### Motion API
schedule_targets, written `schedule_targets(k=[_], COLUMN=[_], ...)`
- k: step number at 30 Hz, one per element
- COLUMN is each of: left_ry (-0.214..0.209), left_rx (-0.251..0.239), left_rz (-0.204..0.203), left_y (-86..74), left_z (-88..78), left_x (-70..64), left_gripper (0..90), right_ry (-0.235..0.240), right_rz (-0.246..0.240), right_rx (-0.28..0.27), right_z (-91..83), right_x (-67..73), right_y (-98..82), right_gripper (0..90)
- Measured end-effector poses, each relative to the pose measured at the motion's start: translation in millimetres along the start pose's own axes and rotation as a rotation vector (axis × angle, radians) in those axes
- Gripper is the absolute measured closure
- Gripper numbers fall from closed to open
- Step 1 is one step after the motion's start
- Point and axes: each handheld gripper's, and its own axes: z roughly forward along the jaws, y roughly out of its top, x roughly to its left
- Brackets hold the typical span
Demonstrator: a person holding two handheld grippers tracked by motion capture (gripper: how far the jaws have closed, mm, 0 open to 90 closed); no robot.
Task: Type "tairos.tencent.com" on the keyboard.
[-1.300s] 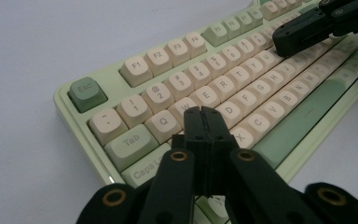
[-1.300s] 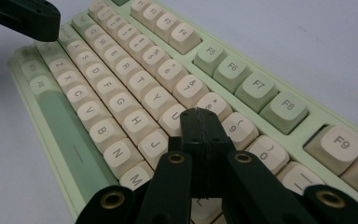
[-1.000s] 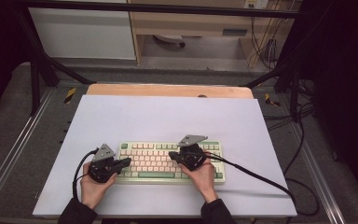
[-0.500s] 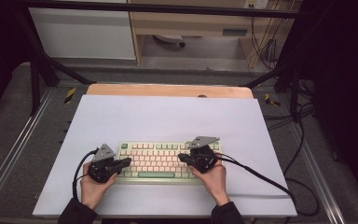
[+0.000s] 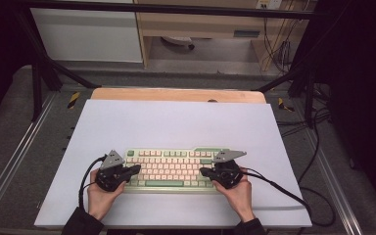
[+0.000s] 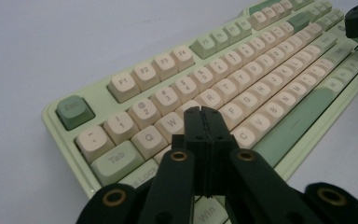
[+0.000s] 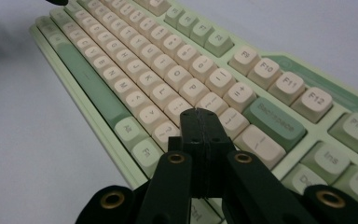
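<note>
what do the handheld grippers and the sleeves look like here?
Both the left gripper and the right gripper are black, each with two flat black jaws on linkage arms pinned with brass-coloured rings. A grey three-cornered plate sits on top of each, and a black cable trails from each body. The person wears dark sleeves.

Black left gripper [image 5: 136,169] and right gripper [image 5: 203,172], grey three-cornered top plates, brass-ringed screws, black trailing cables, dark sleeves

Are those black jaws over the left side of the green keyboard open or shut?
Shut: the left gripper has both black jaws pressed together, nothing between them.
</note>
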Motion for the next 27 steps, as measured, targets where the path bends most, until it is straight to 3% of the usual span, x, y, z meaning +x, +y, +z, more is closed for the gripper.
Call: schedule_targets(k=[16, 27], left_ry=[0.004, 0.01], left_rx=[0.035, 0.061], left_rz=[0.038, 0.039], left_y=[22.4, 20.7], left_z=[24.4, 45.1], left_x=[-10.7, -13.6], left_gripper=[90.0, 90.0], right_ry=[-0.004, -0.003], right_rz=[0.023, 0.025], right_rx=[-0.005, -0.003], right_z=[-8.4, -8.2], right_x=[-7.2, -7.0], right_y=[-13.0, -13.9], right_gripper=[90.0, 90.0])
